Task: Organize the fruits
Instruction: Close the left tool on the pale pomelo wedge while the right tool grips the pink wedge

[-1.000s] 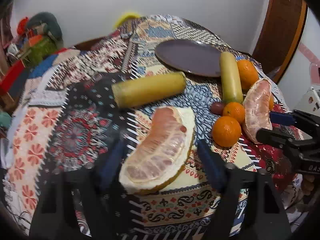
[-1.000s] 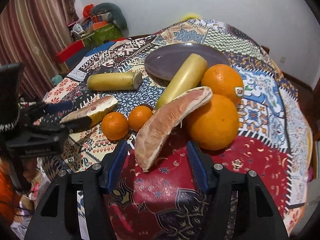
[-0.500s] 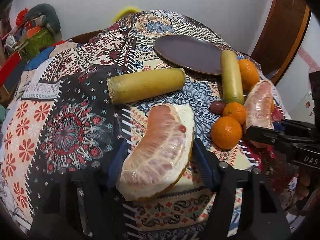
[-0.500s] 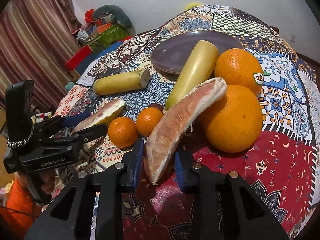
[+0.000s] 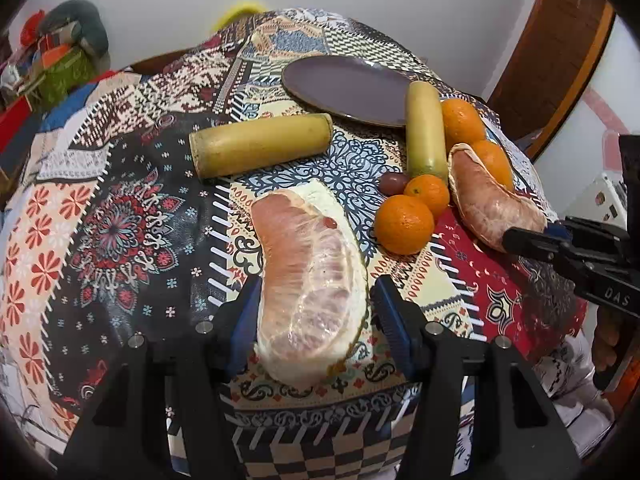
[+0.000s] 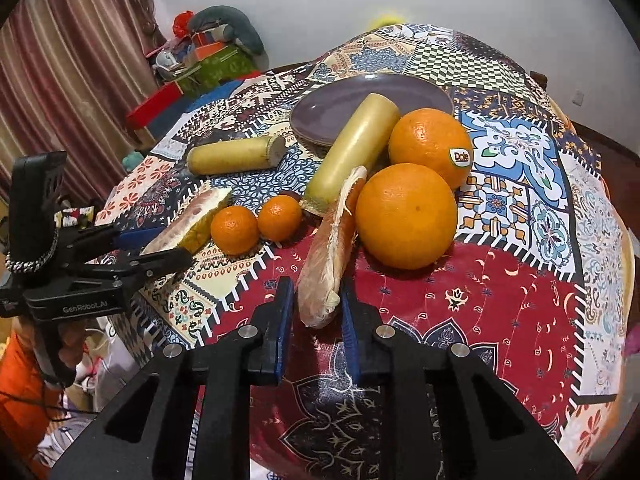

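The left hand-held gripper [image 5: 314,312] straddles the near end of a large peeled pomelo wedge [image 5: 310,280] lying on the patterned counter [image 5: 120,220]; its blue pads sit against or just beside the wedge's sides, and whether they actually press on it cannot be told. The right hand-held gripper [image 6: 316,312] stands at a narrow setting with both pads closed against the near end of a slimmer pomelo segment [image 6: 330,256], which is turned up on its edge and leans beside the nearer of two large oranges [image 6: 406,216]. The second large orange [image 6: 430,146], bearing a sticker, lies just behind the first. Two small mandarins [image 6: 256,226] touch each other between the two pomelo pieces, with a small dark fruit [image 5: 392,183] just behind them. One yellow-green cut stalk [image 6: 352,148] rests with its far end over the rim of a purple plate [image 6: 332,108]; a second stalk [image 6: 236,156] lies flat on the counter, apart from the plate. The plate carries no other fruit.
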`<action>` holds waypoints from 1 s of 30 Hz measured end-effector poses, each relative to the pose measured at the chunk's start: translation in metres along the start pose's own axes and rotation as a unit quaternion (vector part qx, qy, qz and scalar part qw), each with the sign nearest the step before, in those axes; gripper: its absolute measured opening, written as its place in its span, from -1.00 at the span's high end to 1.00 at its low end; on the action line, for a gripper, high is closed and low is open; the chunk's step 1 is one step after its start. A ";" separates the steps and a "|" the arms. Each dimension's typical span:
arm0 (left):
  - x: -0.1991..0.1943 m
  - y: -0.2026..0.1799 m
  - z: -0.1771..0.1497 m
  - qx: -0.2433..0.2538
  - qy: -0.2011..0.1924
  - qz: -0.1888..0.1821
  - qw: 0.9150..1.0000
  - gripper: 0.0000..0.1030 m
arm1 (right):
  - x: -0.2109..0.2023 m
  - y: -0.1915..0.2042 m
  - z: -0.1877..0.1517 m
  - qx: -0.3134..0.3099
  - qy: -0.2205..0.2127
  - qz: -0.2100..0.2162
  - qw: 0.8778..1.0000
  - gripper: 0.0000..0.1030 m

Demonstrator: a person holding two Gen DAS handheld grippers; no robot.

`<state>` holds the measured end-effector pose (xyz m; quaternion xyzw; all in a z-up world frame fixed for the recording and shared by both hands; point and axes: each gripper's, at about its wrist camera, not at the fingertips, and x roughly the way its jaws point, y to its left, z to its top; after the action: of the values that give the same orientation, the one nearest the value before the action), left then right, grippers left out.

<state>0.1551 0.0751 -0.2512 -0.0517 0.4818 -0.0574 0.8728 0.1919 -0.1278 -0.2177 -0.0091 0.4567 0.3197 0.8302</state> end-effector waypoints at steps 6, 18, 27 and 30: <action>0.009 0.000 0.006 -0.001 0.006 -0.002 1.000 -0.11 | 0.015 -0.002 0.009 0.012 0.005 0.007 1.000 0.55; 0.019 0.002 0.012 -0.016 -0.003 0.004 1.000 -0.10 | 0.034 -0.003 0.013 0.038 0.011 -0.014 0.999 0.41; 0.016 0.004 0.014 -0.024 -0.009 0.014 1.000 0.01 | 0.032 0.003 0.010 0.005 -0.006 -0.038 0.999 0.47; 0.009 0.001 0.013 -0.019 -0.012 0.016 1.000 0.02 | 0.026 0.007 0.010 -0.009 -0.009 -0.036 0.999 0.57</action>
<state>0.1712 0.0752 -0.2521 -0.0614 0.4729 -0.0330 0.8784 0.2054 -0.1057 -0.2297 -0.0303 0.4454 0.2936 0.8453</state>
